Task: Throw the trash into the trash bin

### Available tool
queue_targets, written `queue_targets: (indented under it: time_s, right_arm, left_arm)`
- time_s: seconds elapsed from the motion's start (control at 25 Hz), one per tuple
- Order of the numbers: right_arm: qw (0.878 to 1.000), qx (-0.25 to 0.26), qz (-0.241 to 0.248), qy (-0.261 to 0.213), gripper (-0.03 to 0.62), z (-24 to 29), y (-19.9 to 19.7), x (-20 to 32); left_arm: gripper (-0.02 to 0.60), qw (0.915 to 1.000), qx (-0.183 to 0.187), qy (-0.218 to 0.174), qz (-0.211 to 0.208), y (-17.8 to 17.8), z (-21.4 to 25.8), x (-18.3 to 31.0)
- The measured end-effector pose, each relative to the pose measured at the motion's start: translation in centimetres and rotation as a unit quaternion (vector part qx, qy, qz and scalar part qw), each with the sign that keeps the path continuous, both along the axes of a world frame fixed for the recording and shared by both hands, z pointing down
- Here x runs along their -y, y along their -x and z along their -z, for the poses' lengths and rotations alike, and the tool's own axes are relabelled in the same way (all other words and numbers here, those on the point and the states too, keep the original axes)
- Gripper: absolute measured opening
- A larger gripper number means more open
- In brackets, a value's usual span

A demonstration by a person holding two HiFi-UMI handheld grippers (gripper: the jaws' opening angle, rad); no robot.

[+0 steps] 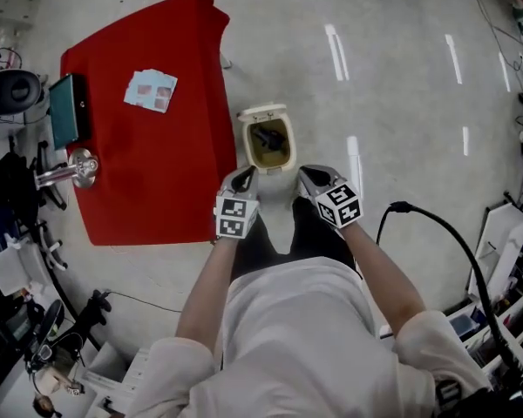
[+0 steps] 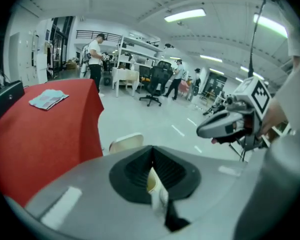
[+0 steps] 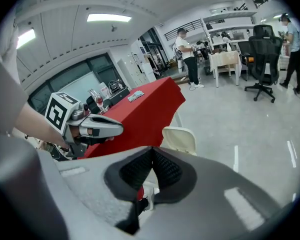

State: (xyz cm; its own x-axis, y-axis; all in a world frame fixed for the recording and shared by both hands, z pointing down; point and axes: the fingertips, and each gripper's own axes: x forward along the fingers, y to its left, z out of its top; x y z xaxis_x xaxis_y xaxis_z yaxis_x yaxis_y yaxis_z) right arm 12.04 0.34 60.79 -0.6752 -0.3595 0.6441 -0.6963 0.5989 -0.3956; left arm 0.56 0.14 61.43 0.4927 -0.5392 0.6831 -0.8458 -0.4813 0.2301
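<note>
My left fingers (image 1: 242,181) are pressed together with nothing between them. My right fingers (image 1: 314,179) are closed the same way, also empty. Both hover on the near side of the trash bin (image 1: 247,146), one to each side, clear of it. The bin stands open on the floor with its lid tipped back, and a dark piece of trash (image 1: 268,138) lies inside. Just left of the bin is the red surface (image 1: 148,172). On it, farther from the bin, lies a pale sheet of paper (image 1: 151,91).

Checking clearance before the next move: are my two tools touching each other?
Apart. Head view shows floor between the left tool and right tool.
</note>
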Motion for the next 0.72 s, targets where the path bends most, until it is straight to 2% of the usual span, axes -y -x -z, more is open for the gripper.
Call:
queue_targets:
  time_s: [0.12, 0.36, 0.72]
  right_arm:
    - [1.0, -0.002, 0.001, -0.002, 0.002, 1.2, -1.3, -0.7]
    - [1.0, 0.0, 0.003, -0.019, 0.002, 4.5, -0.3, -1.5]
    - [0.999, 0.001, 0.012, -0.037, 0.002, 7.1, 1.3, -1.8]
  left_arm:
    - [0.006, 0.9997, -0.006, 0.001, -0.026, -1.4, 1.6, -1.3]
    - [0.006, 0.9977, -0.008, -0.013, -0.065, -1.5, 4.8, -3.0]
    - [0.006, 0.9971, -0.005, -0.037, -0.066, -1.1, 7.3, -2.7]
